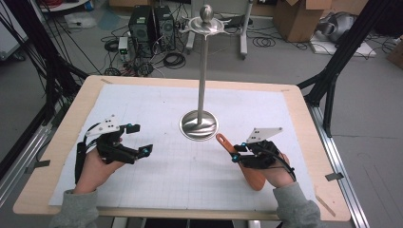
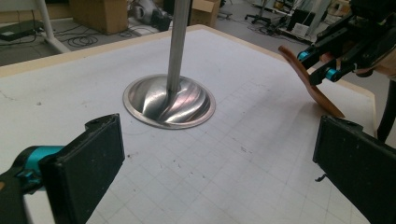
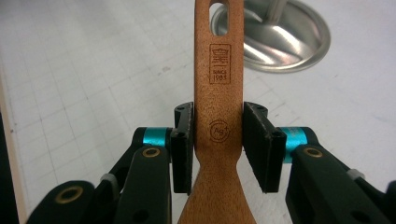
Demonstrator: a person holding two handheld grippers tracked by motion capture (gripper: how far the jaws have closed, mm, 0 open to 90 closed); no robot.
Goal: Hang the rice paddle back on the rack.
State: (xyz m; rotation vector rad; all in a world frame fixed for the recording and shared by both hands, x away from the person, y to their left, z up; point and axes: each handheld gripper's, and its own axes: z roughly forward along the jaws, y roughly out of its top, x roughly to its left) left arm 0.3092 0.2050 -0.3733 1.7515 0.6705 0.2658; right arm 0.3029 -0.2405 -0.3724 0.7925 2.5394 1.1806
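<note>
A person stands at a pale wooden tabletop point(image 1: 304, 118) covered by a white gridded mat point(image 1: 157, 109), holding a set of tongs in each hand.

The right tongs point(image 3: 217, 140) are clamped on a brown wooden spatula point(image 3: 219, 88), their black pads pressing the flat sides of its handle just above where it widens toward the blade. In the high view the spatula point(image 1: 247, 164) sits toward the right part of the near edge, with its blade low by the person's hand and its handle angled up and inward. The handle's end has a slotted hole, and it points at the tall metal stand point(image 1: 201, 71) that rises from a round base near the middle of the tabletop. The stand's top carries a ring of curved hooks under a ball, so I judge the spatula is gripped low on the handle to leave that hole free for hanging.

The left tongs point(image 1: 137, 138) are spread wide apart with nothing between them. They hover over the left part of the mat, facing the stand's base point(image 2: 169, 101), seemingly kept clear and ready to help.
</note>
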